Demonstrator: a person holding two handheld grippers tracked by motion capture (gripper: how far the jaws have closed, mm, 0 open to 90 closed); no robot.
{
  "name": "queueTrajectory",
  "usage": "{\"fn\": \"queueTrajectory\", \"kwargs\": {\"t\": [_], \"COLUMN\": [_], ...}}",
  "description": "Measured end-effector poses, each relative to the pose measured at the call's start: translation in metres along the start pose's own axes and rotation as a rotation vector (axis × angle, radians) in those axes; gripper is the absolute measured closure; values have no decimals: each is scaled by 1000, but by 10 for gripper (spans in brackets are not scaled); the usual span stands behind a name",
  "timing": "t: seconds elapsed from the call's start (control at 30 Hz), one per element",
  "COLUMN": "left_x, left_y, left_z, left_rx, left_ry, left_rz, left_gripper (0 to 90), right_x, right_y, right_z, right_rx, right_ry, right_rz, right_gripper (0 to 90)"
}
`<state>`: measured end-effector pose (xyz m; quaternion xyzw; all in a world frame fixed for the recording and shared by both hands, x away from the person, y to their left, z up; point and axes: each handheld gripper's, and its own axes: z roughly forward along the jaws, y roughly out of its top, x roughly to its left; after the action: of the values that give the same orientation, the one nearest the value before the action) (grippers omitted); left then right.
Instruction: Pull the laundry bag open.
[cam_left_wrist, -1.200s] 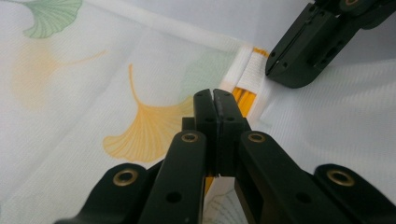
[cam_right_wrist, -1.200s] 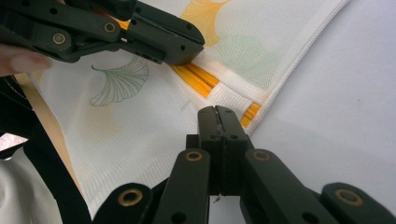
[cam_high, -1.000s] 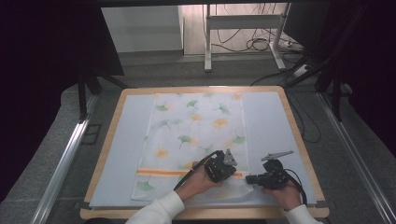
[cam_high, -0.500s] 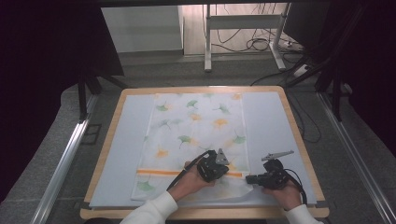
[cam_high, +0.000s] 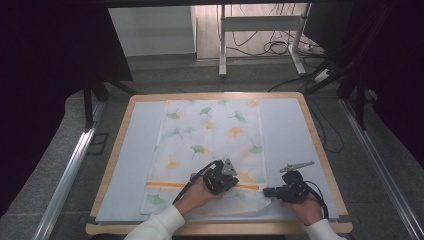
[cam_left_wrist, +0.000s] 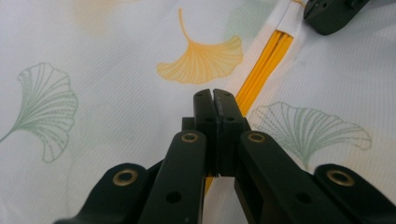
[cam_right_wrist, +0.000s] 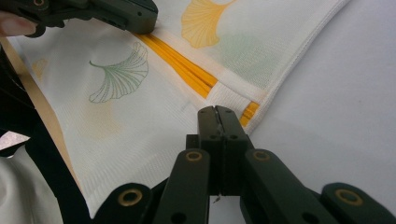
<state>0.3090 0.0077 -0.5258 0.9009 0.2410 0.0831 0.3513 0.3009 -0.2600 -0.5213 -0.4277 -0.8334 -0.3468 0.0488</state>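
Pale table (cam_high: 135, 150), leaf-print cloth (cam_high: 210, 135), both grippers closed

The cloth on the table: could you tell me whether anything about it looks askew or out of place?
Mostly flat, but the cloth has its near edge folded over the orange stripe, and the fold's edge runs crooked near the right gripper.

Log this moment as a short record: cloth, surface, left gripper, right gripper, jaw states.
cloth: white fabric printed with green and yellow ginkgo leaves, spread flat, an orange stripe across its near end
surface: pale blue mat on a wooden-edged table
left gripper: jaws shut, tips over the cloth beside the orange stripe
right gripper: jaws shut, tips at the cloth's near right edge, where a layer looks folded over
held: cannot tell whether either pinches fabric
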Motion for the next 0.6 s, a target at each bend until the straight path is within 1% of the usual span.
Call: {"fn": "queueTrajectory", "kwargs": {"t": [0.27, 0.33, 0.5, 0.53, 0.6], "left_x": [7, 7, 8, 8, 9], "left_y": [-9, -10, -12, -12, -13], "left_z": [-8, -8, -10, -11, -12], "left_rx": [6, -2, -1, 11, 13], "left_ry": [6, 4, 8, 13, 15], "left_rz": [-33, -45, -50, -38, -40], "left_gripper": [900, 900, 900, 900, 900], "right_x": [0, 0, 0, 0, 0], "right_y": [0, 0, 0, 0, 0], "right_z": [0, 0, 0, 0, 0], "right_rx": [2, 3, 2, 2, 2], "right_ry": [-2, -1, 4, 5, 5], "right_rz": [-4, -5, -4, -4, -4], "right_gripper": [899, 898, 898, 898, 898]}}
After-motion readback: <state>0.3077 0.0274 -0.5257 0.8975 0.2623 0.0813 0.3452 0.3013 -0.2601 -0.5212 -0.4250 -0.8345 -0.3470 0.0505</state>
